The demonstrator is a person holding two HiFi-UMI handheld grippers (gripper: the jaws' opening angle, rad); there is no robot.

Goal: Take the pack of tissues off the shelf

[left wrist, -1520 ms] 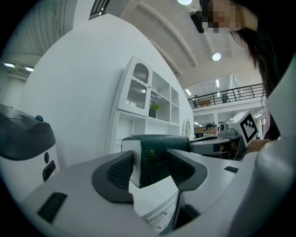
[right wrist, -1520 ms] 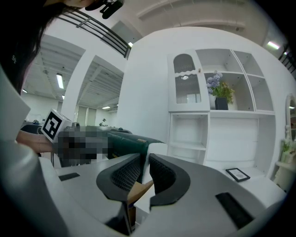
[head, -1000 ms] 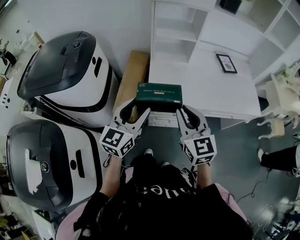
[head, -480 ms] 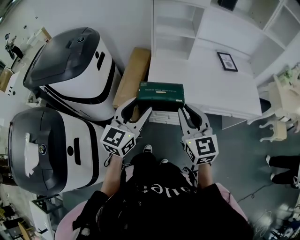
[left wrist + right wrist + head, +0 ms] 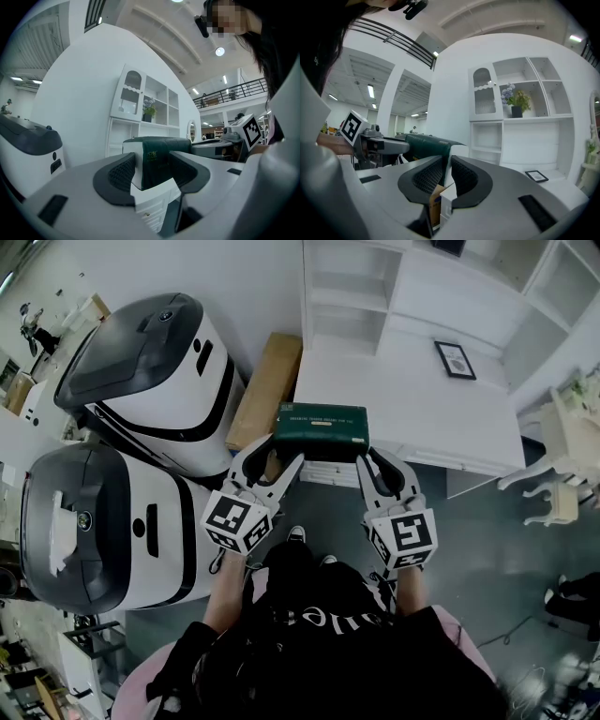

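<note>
The pack of tissues (image 5: 322, 430) is a dark green block, held level in the air over the front edge of the white desk (image 5: 412, 404). My left gripper (image 5: 275, 452) is shut on its left end and my right gripper (image 5: 377, 458) is shut on its right end. In the left gripper view the pack (image 5: 157, 154) fills the wide gap between the ribbed pads of the left gripper (image 5: 154, 169). In the right gripper view the right gripper (image 5: 446, 171) stands with its jaws narrow, pinching a thin edge of the pack (image 5: 426, 143).
The white shelf unit (image 5: 352, 296) rises behind the desk, on which a small framed picture (image 5: 455, 360) lies. Two large white and grey machines (image 5: 141, 371) (image 5: 94, 531) stand at the left, with a cardboard box (image 5: 267, 390) against the wall. A white chair (image 5: 567, 442) is at the right.
Both grippers keep their hold on the pack, which stays level. The surroundings have slid slightly in the head view, so the person has shifted a little.
</note>
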